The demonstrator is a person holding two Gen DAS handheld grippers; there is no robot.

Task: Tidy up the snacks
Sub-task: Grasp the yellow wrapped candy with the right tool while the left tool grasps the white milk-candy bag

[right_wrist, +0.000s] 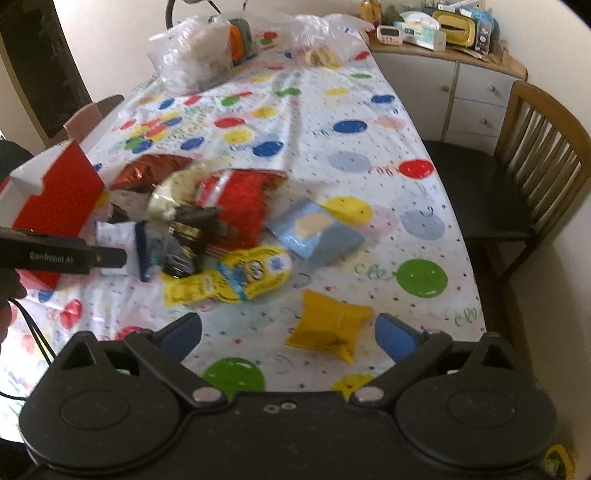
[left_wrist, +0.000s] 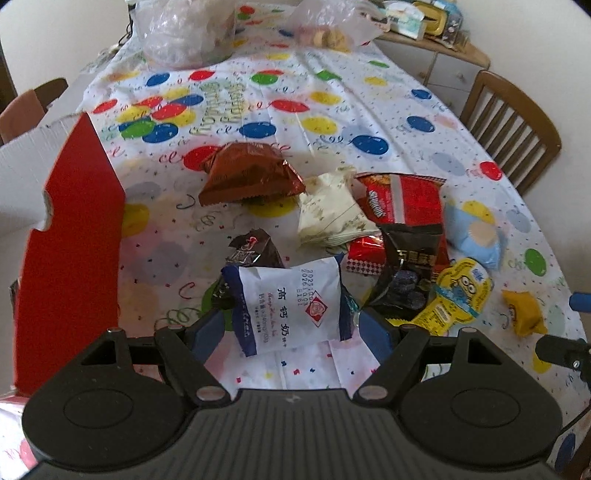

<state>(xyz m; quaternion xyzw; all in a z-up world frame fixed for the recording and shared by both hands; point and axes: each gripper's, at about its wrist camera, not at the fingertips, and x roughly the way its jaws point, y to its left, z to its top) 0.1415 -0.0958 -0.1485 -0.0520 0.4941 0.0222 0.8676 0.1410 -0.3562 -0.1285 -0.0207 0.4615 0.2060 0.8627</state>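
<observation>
My left gripper is shut on a white and blue cracker packet, held just above the tablecloth; it also shows in the right wrist view. A red cardboard box stands open at the left. A pile of snacks lies ahead: brown foil bag, cream packet, red bag, black packet, yellow Minions pack, light blue packet. My right gripper is open, with a small yellow packet between its fingers on the table.
The table has a balloon-print cloth. Clear plastic bags sit at the far end. A wooden chair stands at the right, beside a cabinet with clutter on top.
</observation>
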